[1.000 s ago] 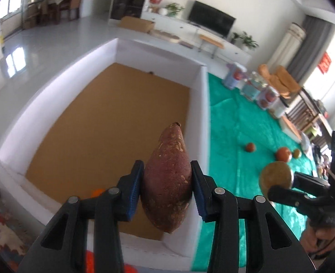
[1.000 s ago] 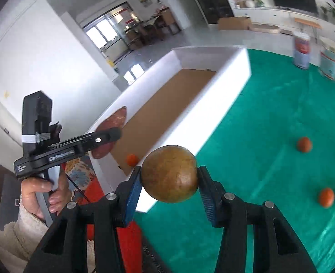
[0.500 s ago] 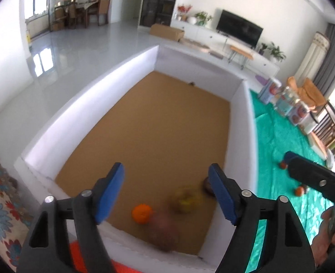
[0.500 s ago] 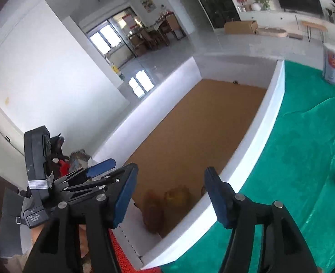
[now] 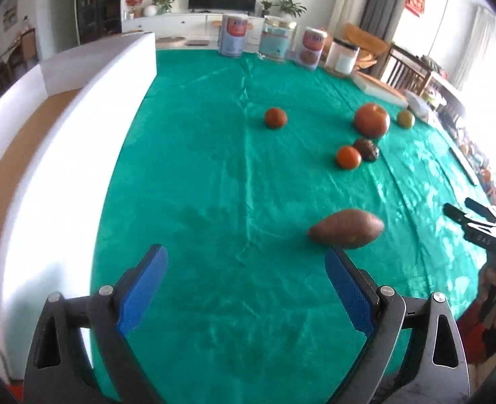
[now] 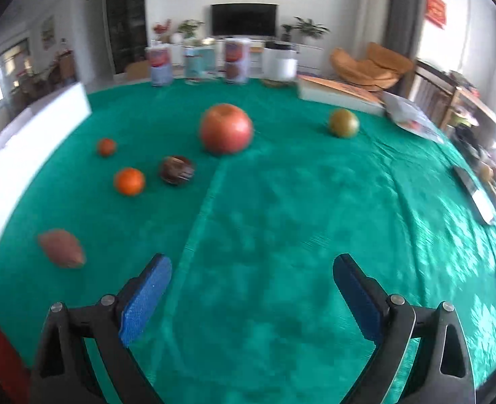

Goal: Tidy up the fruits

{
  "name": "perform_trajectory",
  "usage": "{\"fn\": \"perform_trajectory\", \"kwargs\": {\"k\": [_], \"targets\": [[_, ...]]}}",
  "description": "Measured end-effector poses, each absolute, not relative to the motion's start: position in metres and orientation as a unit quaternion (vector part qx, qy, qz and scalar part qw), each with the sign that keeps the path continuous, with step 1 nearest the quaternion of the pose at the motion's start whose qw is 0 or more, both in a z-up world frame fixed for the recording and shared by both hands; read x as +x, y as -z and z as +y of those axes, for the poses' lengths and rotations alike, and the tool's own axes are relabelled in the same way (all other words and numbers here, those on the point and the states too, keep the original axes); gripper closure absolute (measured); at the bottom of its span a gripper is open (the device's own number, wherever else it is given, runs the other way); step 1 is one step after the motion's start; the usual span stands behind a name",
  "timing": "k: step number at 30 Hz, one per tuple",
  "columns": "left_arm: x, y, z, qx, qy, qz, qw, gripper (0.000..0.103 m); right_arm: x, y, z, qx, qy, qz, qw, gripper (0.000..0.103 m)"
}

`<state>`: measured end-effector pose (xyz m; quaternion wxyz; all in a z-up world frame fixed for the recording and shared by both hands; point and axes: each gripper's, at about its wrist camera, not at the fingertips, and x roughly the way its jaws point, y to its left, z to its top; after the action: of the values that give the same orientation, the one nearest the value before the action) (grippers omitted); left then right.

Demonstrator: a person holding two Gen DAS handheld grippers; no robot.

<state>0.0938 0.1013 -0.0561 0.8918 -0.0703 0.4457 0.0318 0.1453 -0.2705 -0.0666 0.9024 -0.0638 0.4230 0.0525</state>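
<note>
The left gripper point(image 5: 244, 279) with blue pads is spread wide and holds nothing, above the green plastic cloth point(image 5: 214, 185). The right gripper point(image 6: 251, 282) is released too and empty. A brown long sweet potato point(image 5: 346, 228) lies on the cloth, just beyond the left gripper's right finger. Farther from the sweet potato are a big red apple point(image 6: 226, 128), a small orange mandarin point(image 6: 129, 181) and a dark round fruit point(image 6: 177, 170). The white foam box point(image 5: 56, 141) stands left of the sweet potato.

My right-cam view's smeared tbh: big red fruit point(image 6: 226, 128) has fuzzy edges, can labels point(image 6: 236, 60) behind it unreadable. White box point(image 5: 62, 155) cut off at frame edge.
</note>
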Motion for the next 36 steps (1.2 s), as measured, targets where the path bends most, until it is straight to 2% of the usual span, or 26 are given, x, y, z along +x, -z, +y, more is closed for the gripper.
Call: {"fn": "perform_trajectory", "kwargs": {"k": [5, 8, 11, 13, 17, 36], "targets": [[0.112, 0.084, 0.111, -0.048, -0.077, 0.44, 0.894, 0.008, 0.137, 0.085, -0.31, -0.024, -0.006, 0.435, 0.9, 0.007], [0.124, 0.092, 0.116, -0.039, -0.097, 0.435, 0.894, 0.008, 0.148, 0.089, -0.294, -0.021, 0.0, 0.424, 0.906, 0.007], [0.138, 0.102, 0.119, -0.024, -0.105, 0.447, 0.888, 0.008, 0.163, 0.1, -0.286, -0.022, 0.002, 0.448, 0.894, 0.007], [0.141, 0.102, 0.121, -0.028, -0.106, 0.444, 0.889, 0.008, 0.16, 0.102, -0.287, -0.008, 0.0, 0.453, 0.892, 0.005], [0.147, 0.104, 0.128, -0.047, -0.109, 0.453, 0.884, 0.0, 0.162, 0.106, -0.29, 0.004, 0.005, 0.46, 0.888, 0.0], [0.145, 0.104, 0.128, -0.044, -0.108, 0.45, 0.885, 0.0, 0.163, 0.107, -0.29, 0.004, 0.006, 0.459, 0.888, 0.0]]}}
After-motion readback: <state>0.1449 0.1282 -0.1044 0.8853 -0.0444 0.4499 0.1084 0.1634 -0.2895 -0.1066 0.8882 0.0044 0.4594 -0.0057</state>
